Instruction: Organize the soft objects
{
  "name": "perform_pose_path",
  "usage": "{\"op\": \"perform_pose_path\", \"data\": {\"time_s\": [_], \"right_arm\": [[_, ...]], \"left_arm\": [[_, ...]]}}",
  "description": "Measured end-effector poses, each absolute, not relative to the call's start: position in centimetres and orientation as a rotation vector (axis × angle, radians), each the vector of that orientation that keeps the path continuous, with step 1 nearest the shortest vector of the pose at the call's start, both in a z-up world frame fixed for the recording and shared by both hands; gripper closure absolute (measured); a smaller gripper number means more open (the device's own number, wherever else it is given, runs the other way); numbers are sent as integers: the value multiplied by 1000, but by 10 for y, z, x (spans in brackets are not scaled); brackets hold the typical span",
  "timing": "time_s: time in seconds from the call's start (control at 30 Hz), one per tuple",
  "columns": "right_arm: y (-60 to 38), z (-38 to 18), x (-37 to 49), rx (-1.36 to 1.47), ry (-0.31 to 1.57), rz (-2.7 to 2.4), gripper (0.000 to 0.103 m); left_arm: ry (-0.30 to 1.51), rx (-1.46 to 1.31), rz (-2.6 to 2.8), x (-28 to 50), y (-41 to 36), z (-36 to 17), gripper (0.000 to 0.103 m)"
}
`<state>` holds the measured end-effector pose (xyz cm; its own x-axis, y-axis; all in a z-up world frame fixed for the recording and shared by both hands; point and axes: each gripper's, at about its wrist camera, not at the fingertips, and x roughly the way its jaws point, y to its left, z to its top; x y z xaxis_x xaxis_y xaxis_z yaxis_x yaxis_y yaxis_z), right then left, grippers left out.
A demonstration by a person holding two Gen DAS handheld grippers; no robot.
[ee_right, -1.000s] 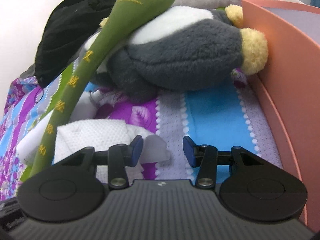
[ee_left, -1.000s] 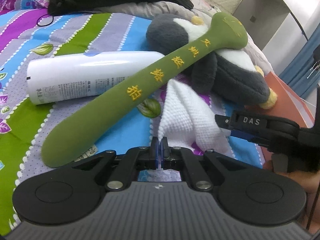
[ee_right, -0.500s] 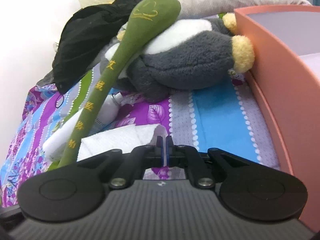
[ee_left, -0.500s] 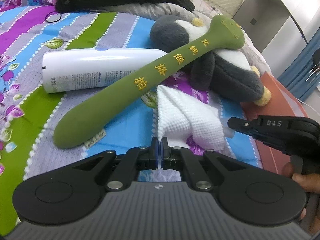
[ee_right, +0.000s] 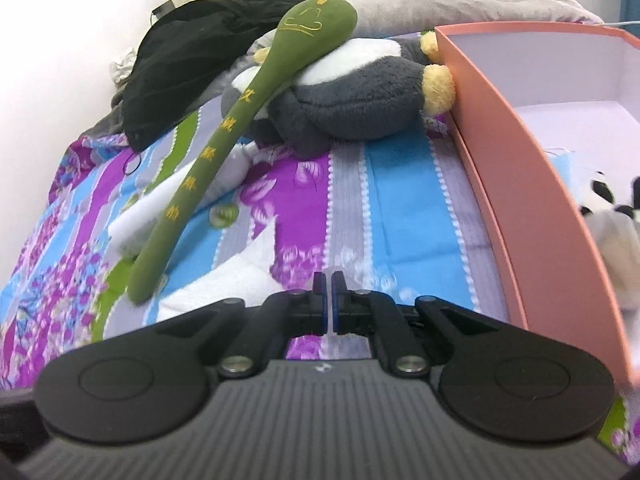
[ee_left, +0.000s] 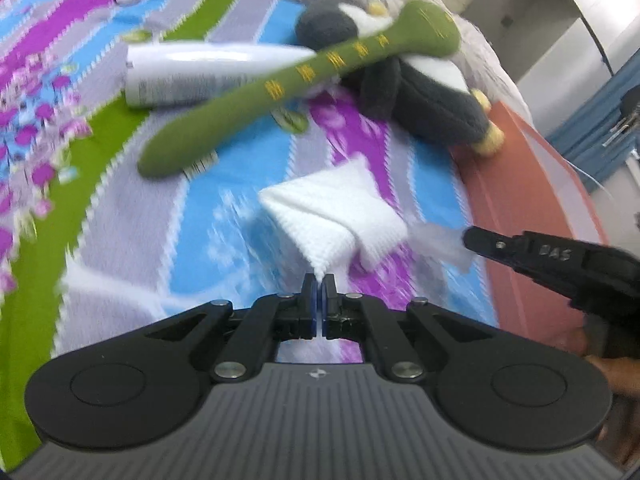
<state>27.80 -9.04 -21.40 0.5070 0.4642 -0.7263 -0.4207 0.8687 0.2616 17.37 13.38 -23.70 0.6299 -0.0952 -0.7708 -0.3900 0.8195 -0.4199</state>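
Bed sheet point(ee_left: 224, 216), striped floral, blurred by motion in left view. Left tool point(ee_left: 319, 280) clamped on corner of white knitted cloth point(ee_left: 332, 216); cloth spreads ahead of tool, second end stretching right toward right tool point(ee_left: 470, 238), pinch point itself not clear there. Right view: right tool point(ee_right: 329, 280) with jaws together, cloth point(ee_right: 228, 280) low to its left, part hidden behind tool body. Ahead of both: green plush stick point(ee_left: 288, 80), long axis diagonal, head resting on grey plush penguin point(ee_left: 424, 92). White bottle point(ee_left: 200, 72) half covered by stick. Pink box point(ee_right: 520, 184) at right, cut off; small panda plush point(ee_right: 612, 216) inside, blurred.
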Motion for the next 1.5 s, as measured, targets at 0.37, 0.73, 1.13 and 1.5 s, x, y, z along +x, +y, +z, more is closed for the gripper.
{"op": "perform_pose_path", "data": {"time_s": [0.37,0.73,1.13,1.5], "right_arm": [[-112,-211,215,18,923,535,97],[-127,-234,190,-53,983,587,93],[-111,-242,198,-167,903,624,55],[-105,-257,196,-188,902,646,71]], "left_arm": [[918,-543,138,132,92,-219,100],[984,-464,75,120,75,-221,67],[950,-322,101,140,89,-224,38],[956,-183,138,171,84,-252,24]]}}
